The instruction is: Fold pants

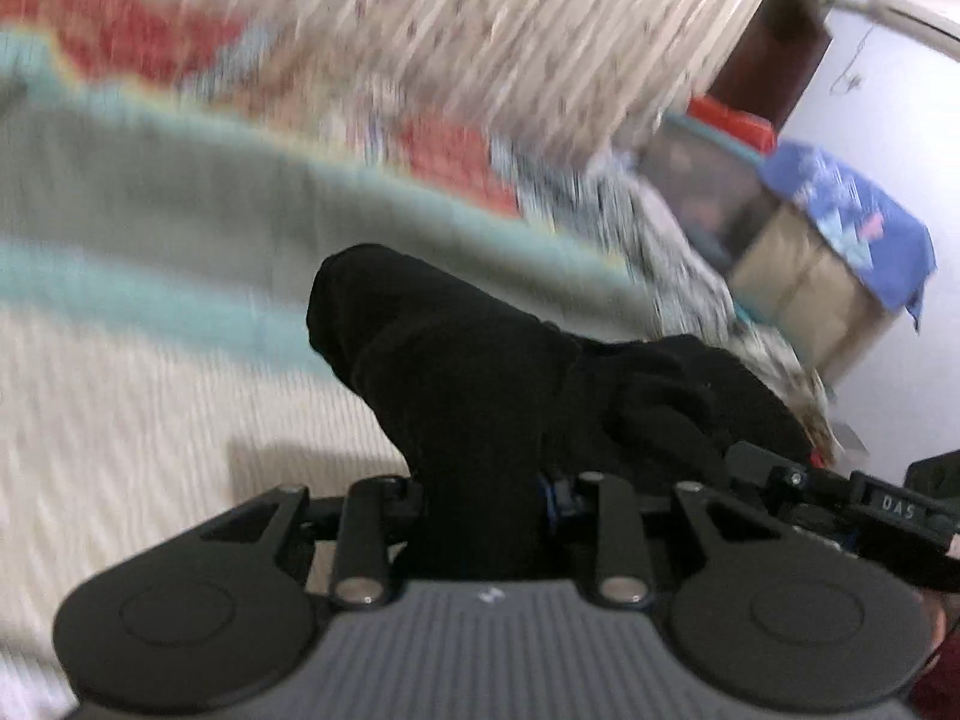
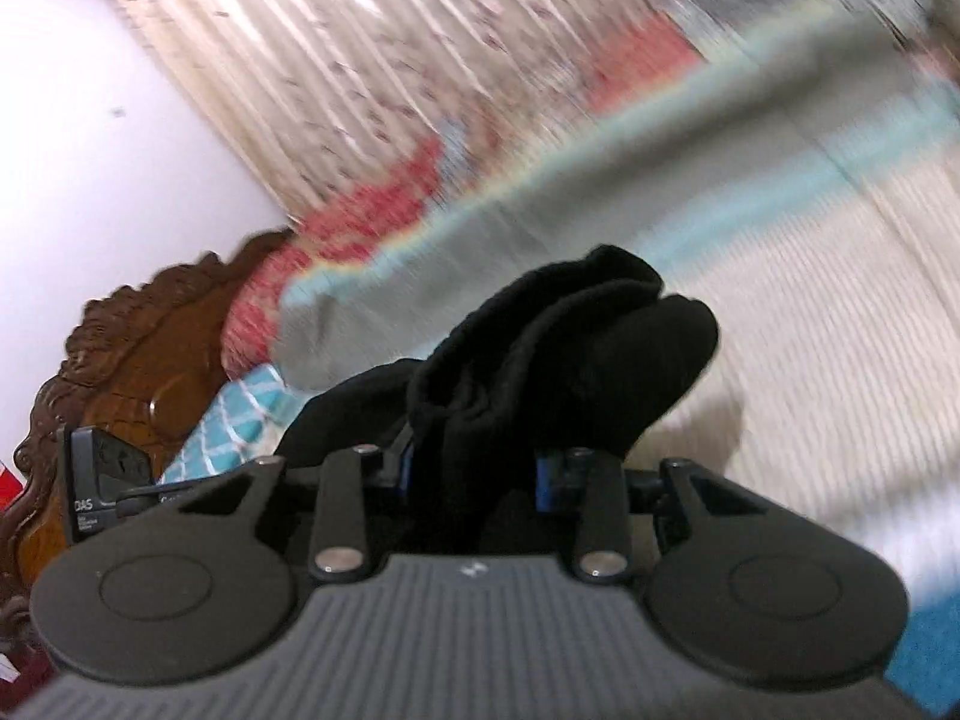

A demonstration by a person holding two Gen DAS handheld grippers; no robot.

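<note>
The black pants (image 1: 456,360) rise in a bunched fold straight out of my left gripper (image 1: 486,498), which is shut on the cloth; the fabric hides its fingertips. In the right wrist view another bunch of the pants (image 2: 576,348) stands up from my right gripper (image 2: 474,480), also shut on the cloth, with blue pads (image 2: 543,483) showing at its edge. Each gripper shows in the other's view: the right gripper (image 1: 888,510) at the far right, the left gripper (image 2: 102,480) at the far left. Both bunches hang lifted above the bed.
Under the pants lies a cream ribbed bedspread (image 1: 120,420) with teal and grey bands (image 1: 150,192). A pale curtain (image 1: 480,30) hangs behind. A cardboard box under a blue cloth (image 1: 852,222) stands at the right. A carved wooden headboard (image 2: 138,360) and a teal pillow (image 2: 240,426) sit at the left.
</note>
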